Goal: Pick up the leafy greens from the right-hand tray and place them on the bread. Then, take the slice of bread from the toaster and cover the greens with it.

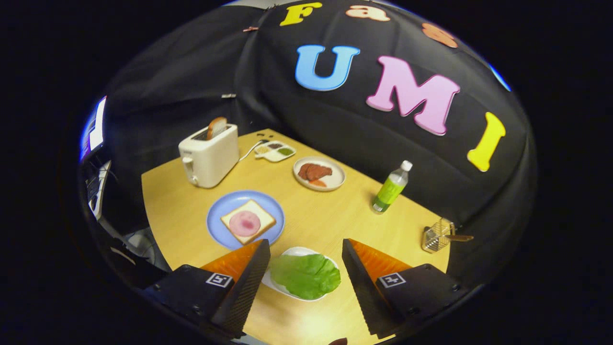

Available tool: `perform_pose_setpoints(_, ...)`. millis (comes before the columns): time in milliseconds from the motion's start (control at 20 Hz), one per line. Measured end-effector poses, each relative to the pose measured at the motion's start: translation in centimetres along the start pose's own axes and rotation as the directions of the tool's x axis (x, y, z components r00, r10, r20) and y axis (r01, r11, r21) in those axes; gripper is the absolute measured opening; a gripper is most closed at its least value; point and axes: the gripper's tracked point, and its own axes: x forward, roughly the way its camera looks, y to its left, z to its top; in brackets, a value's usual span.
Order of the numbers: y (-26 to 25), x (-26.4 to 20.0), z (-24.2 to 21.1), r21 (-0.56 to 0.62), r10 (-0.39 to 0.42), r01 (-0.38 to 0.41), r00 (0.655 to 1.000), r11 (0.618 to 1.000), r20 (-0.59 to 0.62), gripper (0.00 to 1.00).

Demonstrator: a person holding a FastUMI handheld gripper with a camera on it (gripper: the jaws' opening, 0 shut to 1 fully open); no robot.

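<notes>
The gripper (306, 249) hangs spread wide, grasping nothing; the leafy greens (306, 275) lie on their white tray (275, 283) between its fingers, bread (248, 221) at ten o'clock, toaster (209, 155) beyond.

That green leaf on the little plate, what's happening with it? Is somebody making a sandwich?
Yes, it looks like a sandwich in the making. A person's handheld gripper hangs open above the lettuce leaf, which lies on a white plate between the fingers, not yet grabbed. Beyond the fingers, a slice of bread topped with a round of ham waits on a blue plate. Another bread slice sticks up from the white toaster farther back.
</notes>
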Motion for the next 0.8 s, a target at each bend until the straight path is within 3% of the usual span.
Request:
perform_pose_setpoints(350,0.2,7.1,-8.5,-0.055,0.153,-0.17,0.963,0.984,-0.224,0.89)
perform_pose_setpoints(650,-0.2,11.0,-13.0,-0.045,0.182,-0.208,0.927,0.977,-0.328,0.86)
perform_pose_setpoints(800,0.1,10.8,-14.1,-0.005,0.211,-0.229,0.905,0.973,-0.368,0.78)
